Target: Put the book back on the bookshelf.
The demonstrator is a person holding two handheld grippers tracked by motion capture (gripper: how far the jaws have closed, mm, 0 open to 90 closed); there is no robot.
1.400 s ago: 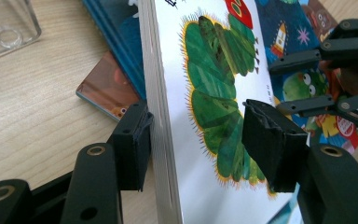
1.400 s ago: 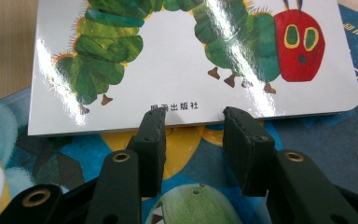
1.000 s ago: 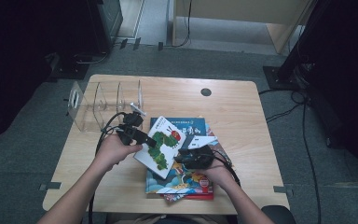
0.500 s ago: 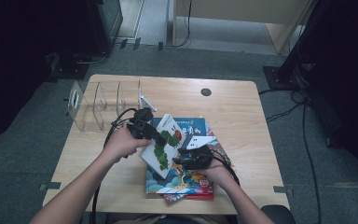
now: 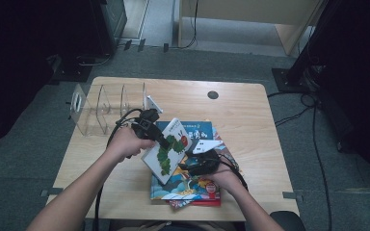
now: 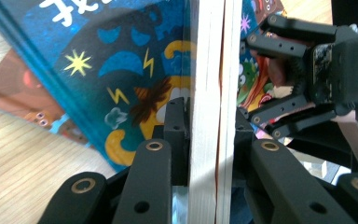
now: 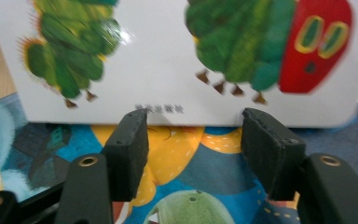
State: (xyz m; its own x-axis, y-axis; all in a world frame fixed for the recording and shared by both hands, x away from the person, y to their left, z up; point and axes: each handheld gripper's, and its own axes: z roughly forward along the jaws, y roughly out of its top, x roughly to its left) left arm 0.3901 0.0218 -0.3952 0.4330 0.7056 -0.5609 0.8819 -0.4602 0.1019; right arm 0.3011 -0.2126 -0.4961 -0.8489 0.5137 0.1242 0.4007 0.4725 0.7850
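Observation:
A white picture book with a green caterpillar (image 5: 169,150) stands tilted on its edge above a stack of books. My left gripper (image 5: 163,140) is shut on its upper edge; in the left gripper view the white page block (image 6: 209,84) sits pinched between the jaws of that gripper (image 6: 209,140). My right gripper (image 5: 187,162) rests low on the stack beside the book's lower edge. In the right gripper view this gripper (image 7: 193,135) is open, and the caterpillar book (image 7: 168,60) hangs just beyond its tips, over the blue book (image 7: 200,154).
The stack (image 5: 192,188) has a blue cover on top and a red book underneath, near the table's front edge. A clear acrylic book rack (image 5: 103,109) with upright dividers stands at the back left. A dark round hole (image 5: 213,95) marks the tabletop.
My left gripper has raised the caterpillar book and carried it a little back and right, so it stands steeper. The right gripper has stayed on the stack.

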